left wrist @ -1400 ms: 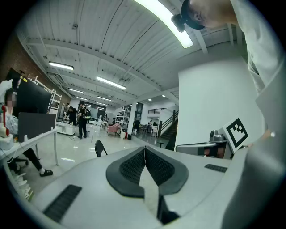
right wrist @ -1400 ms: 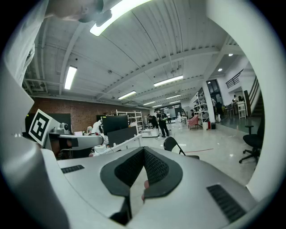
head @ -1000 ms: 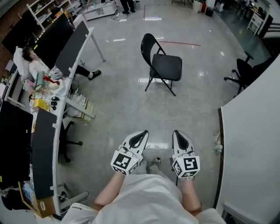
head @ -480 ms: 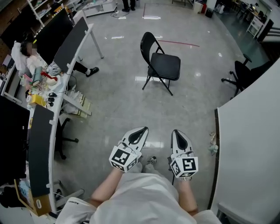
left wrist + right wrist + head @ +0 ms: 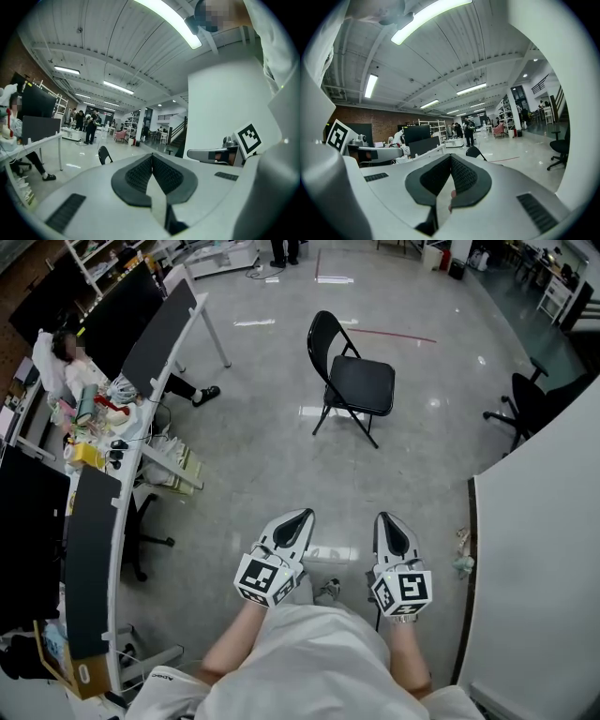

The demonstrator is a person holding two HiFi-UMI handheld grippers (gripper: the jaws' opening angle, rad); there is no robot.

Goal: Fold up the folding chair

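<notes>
Chair [image 5: 361, 383] is unfolded and untouched. Left gripper [image 5: 300, 517] and right gripper [image 5: 386, 519], jaws pressed together on nothing, are held side by side at lower centre, pointing up-frame. The chair stands on the floor [image 5: 262, 474] at upper centre, well apart from them. Both grippers sit about where they were a second ago.

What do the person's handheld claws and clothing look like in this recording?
Both the left claw and right claw are white tapered shells with black textured pads. Each carries a cube of black-and-white square markers. The person wears a white top; no cables show.
</notes>
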